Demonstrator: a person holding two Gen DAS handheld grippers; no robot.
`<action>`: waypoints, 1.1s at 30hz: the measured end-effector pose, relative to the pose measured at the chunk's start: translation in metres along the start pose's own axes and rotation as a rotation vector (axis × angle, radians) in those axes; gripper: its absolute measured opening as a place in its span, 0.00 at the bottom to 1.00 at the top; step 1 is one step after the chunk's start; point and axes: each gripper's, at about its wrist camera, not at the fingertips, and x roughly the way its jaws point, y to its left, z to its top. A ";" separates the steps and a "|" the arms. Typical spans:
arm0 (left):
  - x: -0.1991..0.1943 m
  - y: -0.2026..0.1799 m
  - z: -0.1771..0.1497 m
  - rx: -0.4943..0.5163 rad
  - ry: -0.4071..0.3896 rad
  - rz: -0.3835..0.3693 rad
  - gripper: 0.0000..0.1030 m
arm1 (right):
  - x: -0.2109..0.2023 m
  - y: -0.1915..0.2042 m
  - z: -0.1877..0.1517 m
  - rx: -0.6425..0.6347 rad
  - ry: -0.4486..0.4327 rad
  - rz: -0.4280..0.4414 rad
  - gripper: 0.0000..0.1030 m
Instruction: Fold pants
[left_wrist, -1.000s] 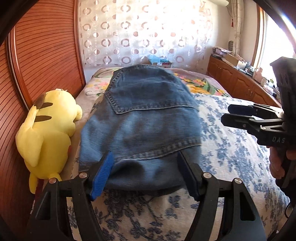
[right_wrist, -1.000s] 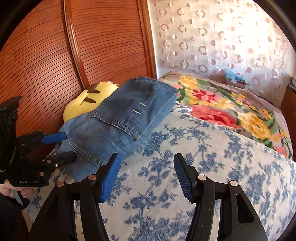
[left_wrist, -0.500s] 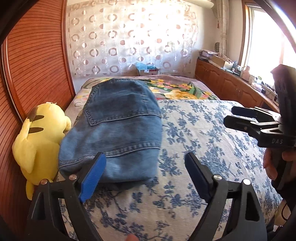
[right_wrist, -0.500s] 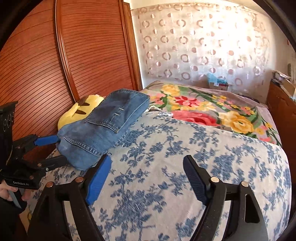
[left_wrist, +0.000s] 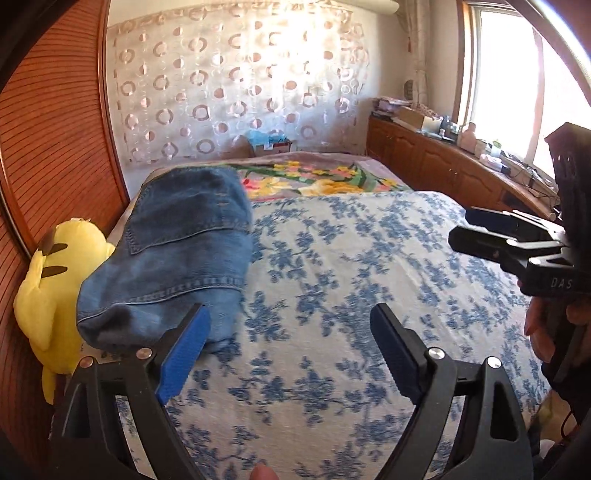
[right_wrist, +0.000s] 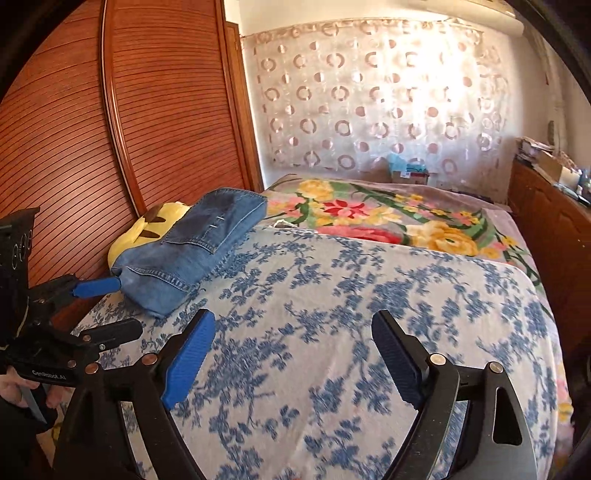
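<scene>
Blue jeans (left_wrist: 177, 251) lie folded into a compact bundle on the left side of the bed, back pocket up, beside the wooden headboard; they also show in the right wrist view (right_wrist: 199, 251). My left gripper (left_wrist: 290, 314) is open and empty, just right of the bundle's near end, its blue pad (left_wrist: 184, 354) overlapping the denim edge in view. My right gripper (right_wrist: 293, 317) hovers over the blue-flowered bedspread (right_wrist: 351, 295), jaws opening with nothing between them. Each gripper appears in the other's view: the right gripper (left_wrist: 461, 225) and the left gripper (right_wrist: 122, 306).
A yellow plush toy (left_wrist: 55, 280) sits wedged between the jeans and the ribbed wooden headboard (left_wrist: 48, 147). A bright flowered blanket (right_wrist: 369, 214) covers the far end of the bed. A wooden sideboard (left_wrist: 443, 166) with clutter runs under the window on the right.
Both grippers have pulled back and rightward from the jeans, and their jaws have spread wider. The folded jeans stay on the bed, now further left and smaller in both views.
</scene>
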 end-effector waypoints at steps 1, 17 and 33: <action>-0.003 -0.004 0.001 0.000 -0.011 -0.008 0.86 | -0.006 -0.001 -0.002 0.003 -0.006 -0.001 0.86; -0.066 -0.057 0.013 0.033 -0.186 -0.059 0.88 | -0.091 -0.010 -0.028 0.039 -0.118 -0.064 0.91; -0.113 -0.087 -0.006 0.063 -0.231 0.026 0.88 | -0.131 0.001 -0.052 0.055 -0.184 -0.111 0.92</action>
